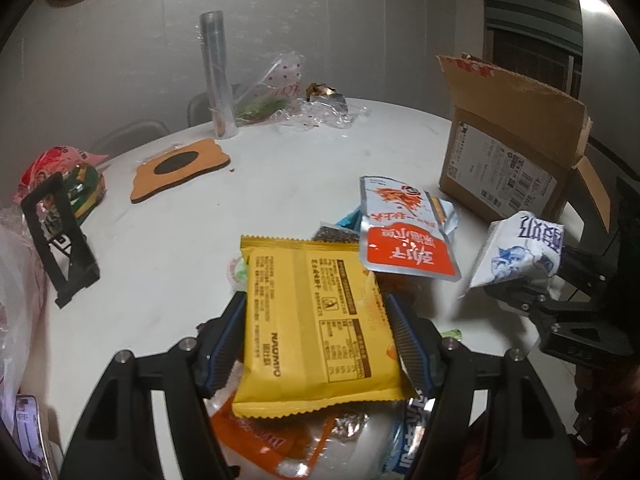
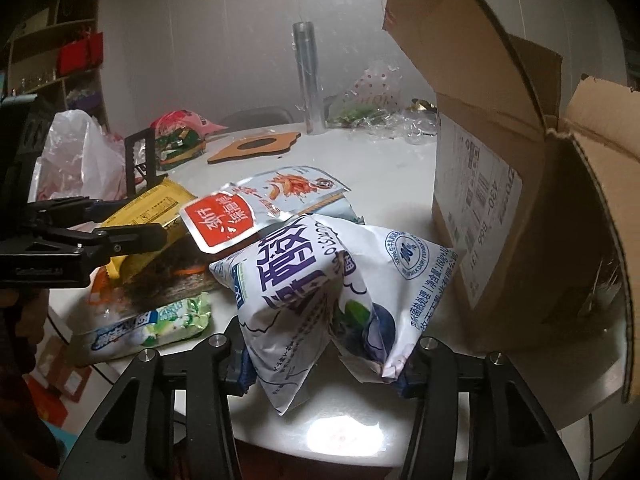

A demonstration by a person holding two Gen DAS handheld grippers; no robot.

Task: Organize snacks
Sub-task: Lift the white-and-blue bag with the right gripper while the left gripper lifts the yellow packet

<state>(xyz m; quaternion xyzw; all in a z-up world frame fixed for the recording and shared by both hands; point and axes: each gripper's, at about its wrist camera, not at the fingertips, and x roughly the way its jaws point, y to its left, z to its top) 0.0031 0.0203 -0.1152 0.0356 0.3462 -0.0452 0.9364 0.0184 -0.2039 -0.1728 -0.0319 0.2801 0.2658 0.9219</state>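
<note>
L gripper (image 1: 316, 344) clamps yellow snack pack (image 1: 316, 320) at edges: light, crinkly, slippery. R gripper (image 2: 324, 364) pinches soft yogurt pouch (image 2: 324, 292); carton (image 2: 520, 208) at 2 o'clock.

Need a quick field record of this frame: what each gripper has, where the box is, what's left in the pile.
left gripper: shut on yellow snack packet
right gripper: shut on white and purple yogurt pouch
cardboard box: on white table, flaps open, right of the pile
pile: red and silver pouch on top; green and white packet at the table edge
background: orange coaster, clear tube
</note>
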